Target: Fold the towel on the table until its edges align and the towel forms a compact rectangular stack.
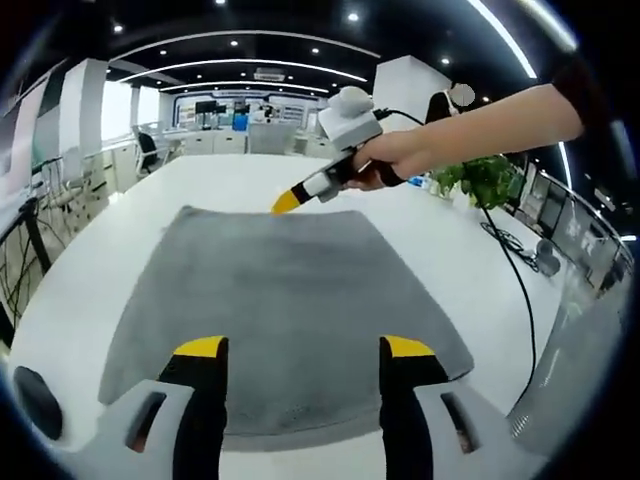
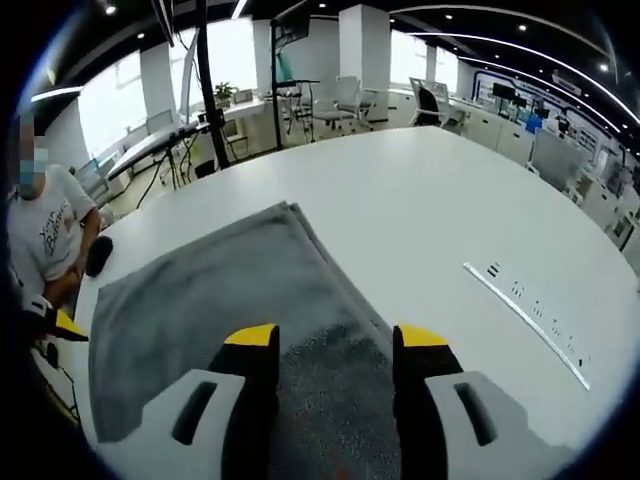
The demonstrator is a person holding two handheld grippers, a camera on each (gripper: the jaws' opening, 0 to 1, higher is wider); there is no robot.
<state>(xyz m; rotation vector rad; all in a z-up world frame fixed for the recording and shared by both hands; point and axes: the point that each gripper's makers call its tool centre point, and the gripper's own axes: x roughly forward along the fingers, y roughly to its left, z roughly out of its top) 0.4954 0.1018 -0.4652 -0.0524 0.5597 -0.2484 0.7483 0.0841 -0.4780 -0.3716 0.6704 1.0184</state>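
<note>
- Where the left gripper (image 1: 304, 350) rises into the left gripper view, its two black jaws with yellow tips stand wide apart with nothing between them, hovering over the near edge of the towel (image 1: 285, 300)
- Ahead of those jaws the towel lies flat on the white table (image 1: 90, 270): grey, soft and nubbly like terry, a rounded rectangle whose far edge sits a little raised as a fold or hem
- Beyond the towel's far edge, ahead and a little right of the jaws, the right gripper comes in held by a hand (image 1: 385, 165); one yellow tip points down at that far edge, whether touching cannot be told
- In the right gripper view the right gripper (image 2: 338, 340) also has its jaws spread wide, holding nothing, with the towel (image 2: 220, 300) under and between them
- From these jaws the towel's long axis runs away ahead and to the left; its right-hand edge is a thick doubled fold running straight ahead to a corner
- To the right of the jaws the smooth table (image 2: 450, 210) carries a thin pale strip (image 2: 525, 320) with small marks, too small to read
- Far left of the jaws sits a person (image 2: 45, 235) in a white shirt with print that cannot be read
</note>
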